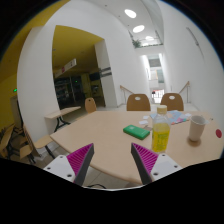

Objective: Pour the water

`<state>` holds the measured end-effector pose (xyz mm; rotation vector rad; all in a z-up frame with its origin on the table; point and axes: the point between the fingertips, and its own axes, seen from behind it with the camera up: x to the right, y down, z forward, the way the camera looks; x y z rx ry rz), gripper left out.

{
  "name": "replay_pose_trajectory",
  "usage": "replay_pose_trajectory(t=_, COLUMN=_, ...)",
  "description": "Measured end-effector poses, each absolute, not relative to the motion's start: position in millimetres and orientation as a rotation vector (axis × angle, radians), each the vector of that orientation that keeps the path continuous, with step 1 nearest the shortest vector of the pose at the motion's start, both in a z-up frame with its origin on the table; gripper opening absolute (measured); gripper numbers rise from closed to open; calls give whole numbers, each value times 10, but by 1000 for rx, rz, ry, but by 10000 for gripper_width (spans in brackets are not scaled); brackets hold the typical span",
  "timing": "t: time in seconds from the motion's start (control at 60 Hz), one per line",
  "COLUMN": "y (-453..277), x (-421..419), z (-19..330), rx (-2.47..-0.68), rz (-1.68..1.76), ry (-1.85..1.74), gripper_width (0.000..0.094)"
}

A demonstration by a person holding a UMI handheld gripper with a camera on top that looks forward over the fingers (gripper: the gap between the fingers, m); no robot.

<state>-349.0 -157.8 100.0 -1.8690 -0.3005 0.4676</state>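
Observation:
A clear bottle [161,130] with yellow liquid and a white cap stands upright on the round wooden table [105,135], just beyond my right finger. A pale cup [197,127] stands farther right near the table's edge. My gripper [111,164] is open and empty, its two magenta-padded fingers [78,160] wide apart above the near part of the table. Nothing is between them.
A green flat object [136,131] lies on the table left of the bottle. Small items [178,117] lie at the far side. Two wooden chairs [139,101] stand behind the table. Another table with chairs [68,112] stands to the left, by the white wall.

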Motion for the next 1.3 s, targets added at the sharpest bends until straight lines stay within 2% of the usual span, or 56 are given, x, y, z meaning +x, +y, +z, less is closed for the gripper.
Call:
replay_pose_trajectory(t=0.2, y=-1516, x=-3207, z=923, rx=-1883, rz=430, ry=-282, gripper_width=813)
replay_pose_trajectory(t=0.367, y=-1356, x=-2858, z=994, rx=-1866, rz=348, ry=-216, gripper_width=815)
replay_pose_trajectory(t=0.617, y=-691, x=-2232, z=861, rx=-1829, rz=219, ry=-166, gripper_width=813)
replay_pose_trajectory(t=0.967, y=233, x=-2382, z=753, rx=-1771, rz=205, ry=-217, gripper_width=794)
replay_pose_trajectory(t=1.033, y=293, x=-2408, z=735, rx=-1765, rz=211, ry=-214, gripper_width=686)
replay_pose_trajectory(t=1.067, y=332, x=-2412, z=697, rx=-1768, rz=214, ry=-212, gripper_width=542)
replay_pose_trajectory(t=1.3, y=262, x=-2404, z=719, rx=-1732, rz=239, ry=-233, gripper_width=420)
